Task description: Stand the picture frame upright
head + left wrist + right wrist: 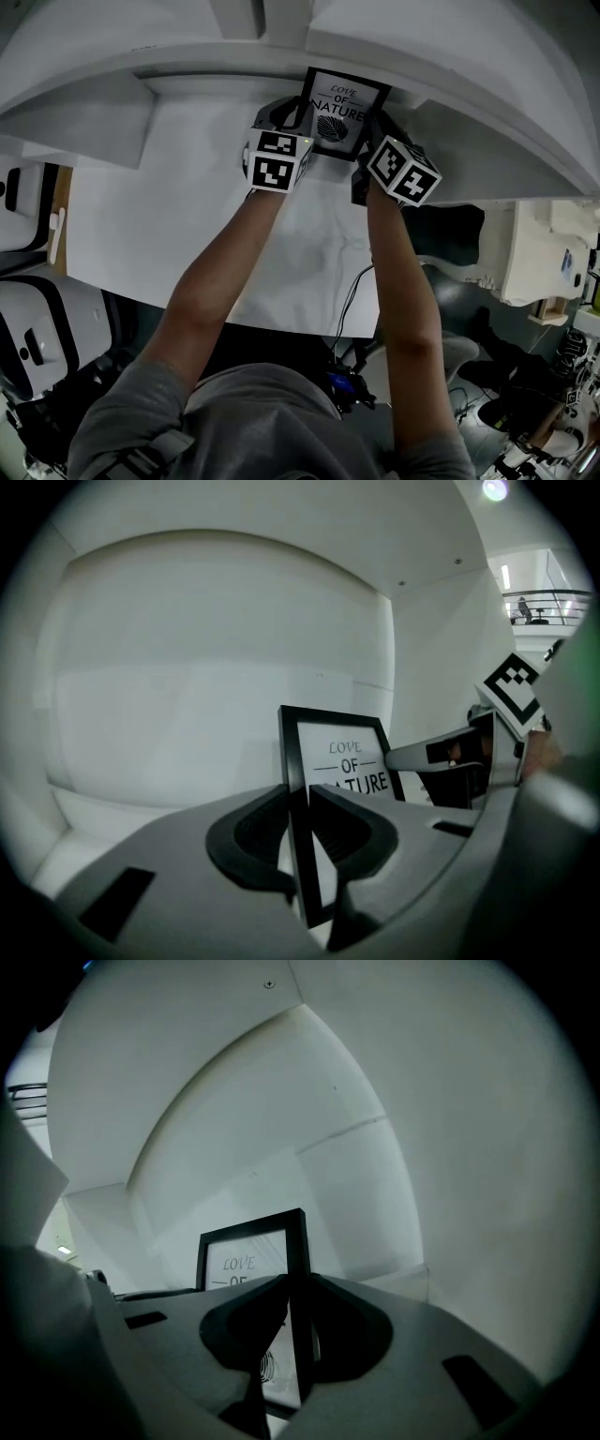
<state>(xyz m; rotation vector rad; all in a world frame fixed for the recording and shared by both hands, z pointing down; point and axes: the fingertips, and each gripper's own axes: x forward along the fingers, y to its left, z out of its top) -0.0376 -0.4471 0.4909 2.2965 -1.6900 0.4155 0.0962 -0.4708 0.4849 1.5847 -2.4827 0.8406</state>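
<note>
- Picture frame (339, 112): black, "LOVE OF NATURE" print facing the person, upright between both grippers. It sits at the far edge of the white tabletop (178, 216), close to the curved white wall (450, 56).
- Left gripper (300, 806): jaws clamped on the frame's left side bar, one pad on the front and one on the back, parted only by the bar.
- Right gripper (292, 1305): same grip on the right side bar.
- Can't tell whether the frame's bottom edge touches the tabletop.
- Both forearms reach forward side by side. Grippers point ahead and slightly down, marker cubes on top.
</note>
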